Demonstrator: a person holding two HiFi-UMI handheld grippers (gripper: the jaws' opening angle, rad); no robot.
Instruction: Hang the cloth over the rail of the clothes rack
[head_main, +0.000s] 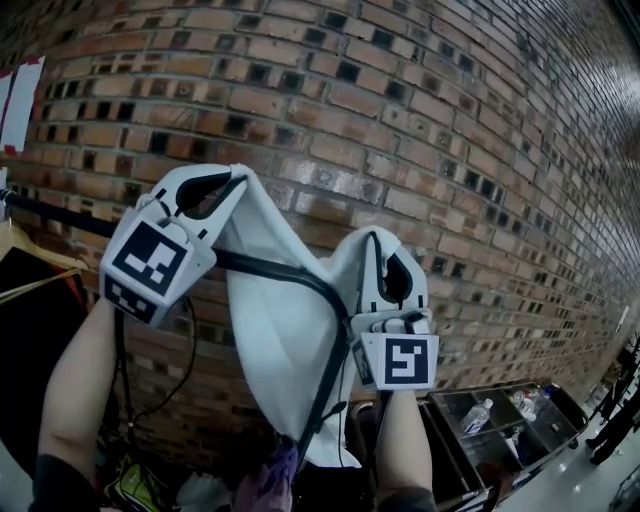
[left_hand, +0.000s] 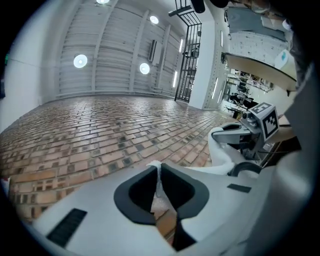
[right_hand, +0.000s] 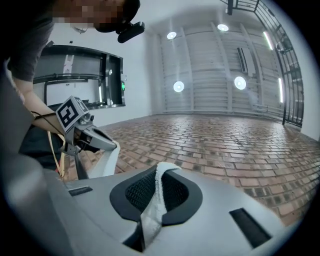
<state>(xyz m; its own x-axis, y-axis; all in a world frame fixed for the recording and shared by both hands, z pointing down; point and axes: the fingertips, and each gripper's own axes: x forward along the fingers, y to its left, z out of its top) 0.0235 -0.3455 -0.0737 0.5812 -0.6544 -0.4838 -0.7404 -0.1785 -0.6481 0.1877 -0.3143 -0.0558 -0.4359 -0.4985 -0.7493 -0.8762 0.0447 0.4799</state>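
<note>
With fingers (left_hand: 135, 195) of left gripper (head_main: 232, 180) and right gripper (head_main: 377, 243) pinched on top edge of cloth (head_main: 280, 340), holds soft, light, limp fabric near corners, likely drapes easily over rail (head_main: 280, 270).

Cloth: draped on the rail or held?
Held, not draped: left gripper and right gripper each pinch the cloth by its top edge above the rail.
</note>
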